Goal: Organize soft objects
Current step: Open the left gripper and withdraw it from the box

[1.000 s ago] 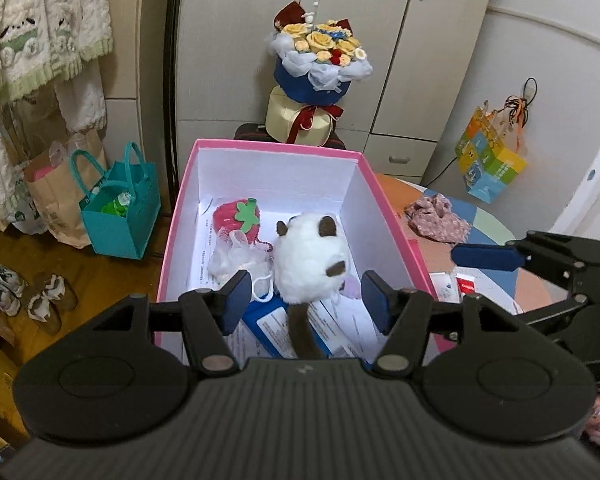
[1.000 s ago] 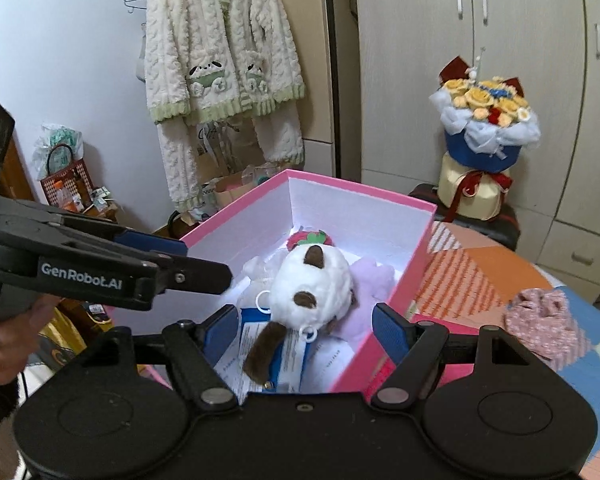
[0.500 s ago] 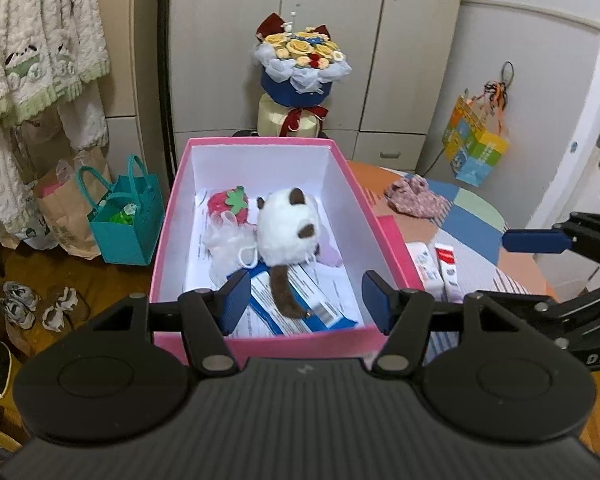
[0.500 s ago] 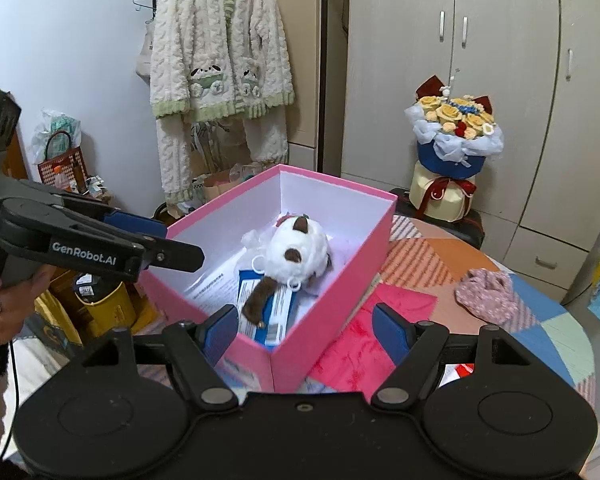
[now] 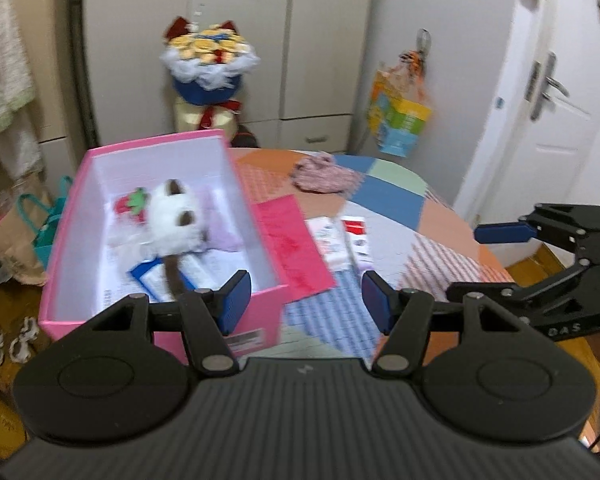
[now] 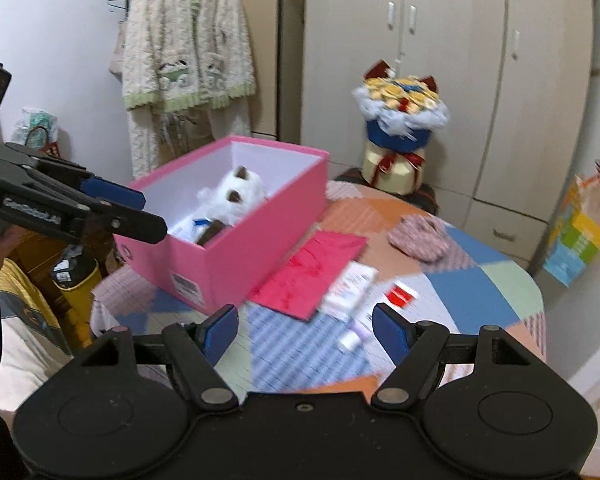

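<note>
Fluffy white plush [image 5: 175, 216] lies inside rigid pink cardboard box [image 5: 268, 258]; crumpled pink fabric [image 6: 419, 237] apart on counter [image 6: 480, 292], patchwork cloth cover. Left tongs [image 5: 303, 300], right tongs [image 6: 305, 332] both wide, empty. Cabinets behind

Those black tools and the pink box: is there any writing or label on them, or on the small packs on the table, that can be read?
"GenRobot.AI": white letters, smeared, on the left tool's arm.
"DAS": a partly hidden word on the right tool's body.
Pink box: white barcode sticker, too blurred to read.
Small packs on the table: print too blurred to read.
</note>
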